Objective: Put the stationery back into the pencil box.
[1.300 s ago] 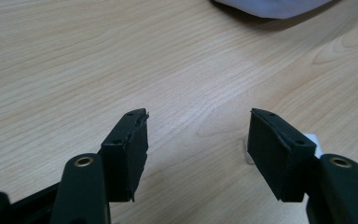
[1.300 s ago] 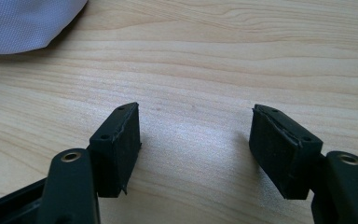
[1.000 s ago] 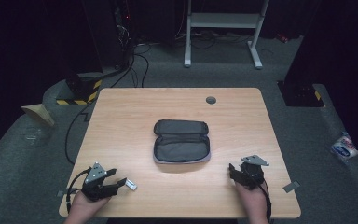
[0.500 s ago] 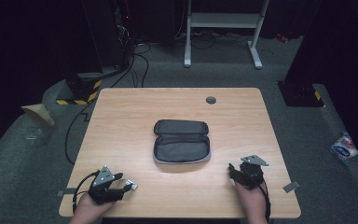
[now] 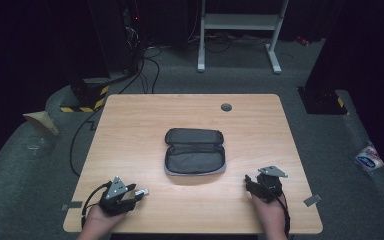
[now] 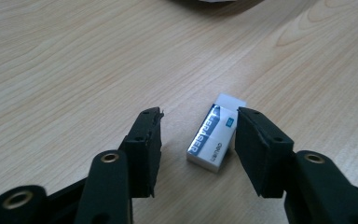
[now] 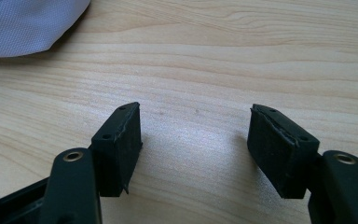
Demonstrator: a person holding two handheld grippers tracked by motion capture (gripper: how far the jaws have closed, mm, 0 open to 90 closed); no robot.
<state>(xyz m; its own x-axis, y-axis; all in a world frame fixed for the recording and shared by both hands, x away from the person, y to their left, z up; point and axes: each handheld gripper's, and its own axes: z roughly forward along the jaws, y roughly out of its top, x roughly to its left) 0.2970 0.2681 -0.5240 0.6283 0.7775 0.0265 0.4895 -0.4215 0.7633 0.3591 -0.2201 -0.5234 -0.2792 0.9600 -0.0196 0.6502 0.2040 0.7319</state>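
Note:
A white eraser (image 6: pixel 212 137) in a blue-and-white sleeve lies flat on the wooden table (image 5: pixel 130 130), between the jaws of my left gripper (image 6: pixel 198 126). These jaws have just been closing. The right-hand jaw stands at the eraser's side, while a clear gap separates the other jaw from it. In the high view the left gripper (image 5: pixel 136 194) is at the table's front left with the eraser (image 5: pixel 141 192) at its tips. At the front right, my right gripper (image 5: pixel 250 181) rests open on the bare wood (image 7: pixel 193 123) with nothing between its fingers.
An open dark grey pencil case (image 5: pixel 195 152) lies at the table's middle, its lid folded back; its pale edge (image 7: pixel 23 23) lies far left of the right gripper. A round cable hole (image 5: pixel 226 107) sits near the far edge. Cables and a desk frame stand on the floor beyond.
The left gripper has shifted a little to the right, bringing its jaws around the eraser, and the jaws have narrowed. The right gripper has stayed put.

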